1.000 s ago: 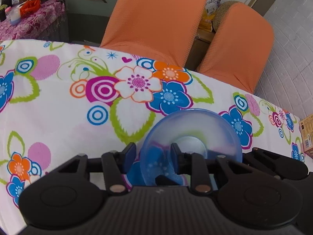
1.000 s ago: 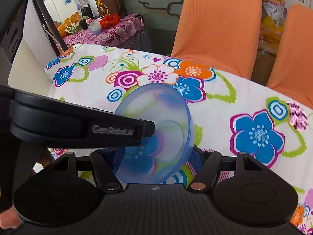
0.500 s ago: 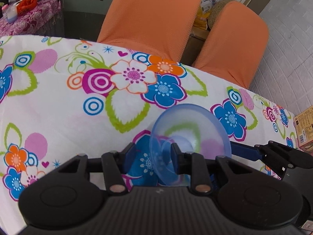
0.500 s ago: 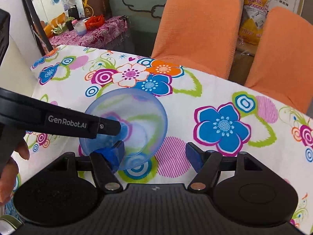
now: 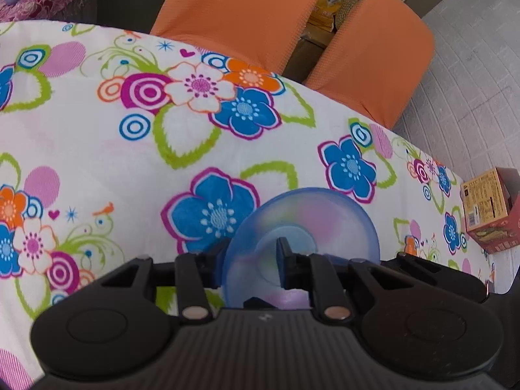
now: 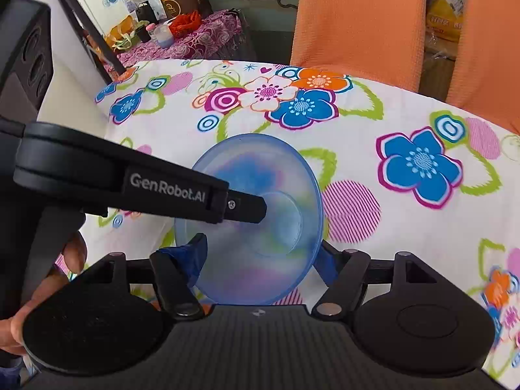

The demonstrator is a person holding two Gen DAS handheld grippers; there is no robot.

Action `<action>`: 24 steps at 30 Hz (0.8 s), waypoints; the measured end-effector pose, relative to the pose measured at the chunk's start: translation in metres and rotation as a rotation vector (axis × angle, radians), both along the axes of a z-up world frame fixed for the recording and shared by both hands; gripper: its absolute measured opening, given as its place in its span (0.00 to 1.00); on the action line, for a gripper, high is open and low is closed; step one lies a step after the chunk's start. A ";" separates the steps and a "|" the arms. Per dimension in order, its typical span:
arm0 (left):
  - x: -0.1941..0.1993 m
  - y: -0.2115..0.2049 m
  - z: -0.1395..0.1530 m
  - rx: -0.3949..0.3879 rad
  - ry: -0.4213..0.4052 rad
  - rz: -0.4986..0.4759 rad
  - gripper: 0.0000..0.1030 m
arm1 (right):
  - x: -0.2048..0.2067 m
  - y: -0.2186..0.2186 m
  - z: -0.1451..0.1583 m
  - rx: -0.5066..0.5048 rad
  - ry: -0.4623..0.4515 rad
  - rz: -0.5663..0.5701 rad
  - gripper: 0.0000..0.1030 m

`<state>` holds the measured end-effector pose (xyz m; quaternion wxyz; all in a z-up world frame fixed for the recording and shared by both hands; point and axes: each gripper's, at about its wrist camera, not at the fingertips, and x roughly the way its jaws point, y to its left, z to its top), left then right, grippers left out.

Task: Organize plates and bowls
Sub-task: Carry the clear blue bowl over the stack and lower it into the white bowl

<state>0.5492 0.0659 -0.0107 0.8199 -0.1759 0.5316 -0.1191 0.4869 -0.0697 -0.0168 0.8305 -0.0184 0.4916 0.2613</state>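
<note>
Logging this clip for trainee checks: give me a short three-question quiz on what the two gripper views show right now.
1. True or false: the left gripper is shut on the translucent blue bowl.
2. The right gripper is: A) shut on the bowl's rim, B) open, its fingers either side of the bowl, C) out of view.
3. What colour are the two chair backs behind the floral tablecloth?

Key: 1 true; 2 B; 3 orange.
</note>
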 end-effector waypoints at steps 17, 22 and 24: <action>-0.217 -0.137 0.043 -0.035 -0.064 -0.238 0.15 | -0.214 -0.114 0.054 -0.078 -0.048 -0.158 0.56; -0.253 -0.174 0.035 0.007 -0.067 -0.317 0.15 | -0.251 -0.150 0.047 -0.069 -0.028 -0.227 0.56; -0.258 -0.180 0.031 0.025 -0.068 -0.323 0.15 | -0.255 -0.157 0.040 -0.048 -0.010 -0.234 0.56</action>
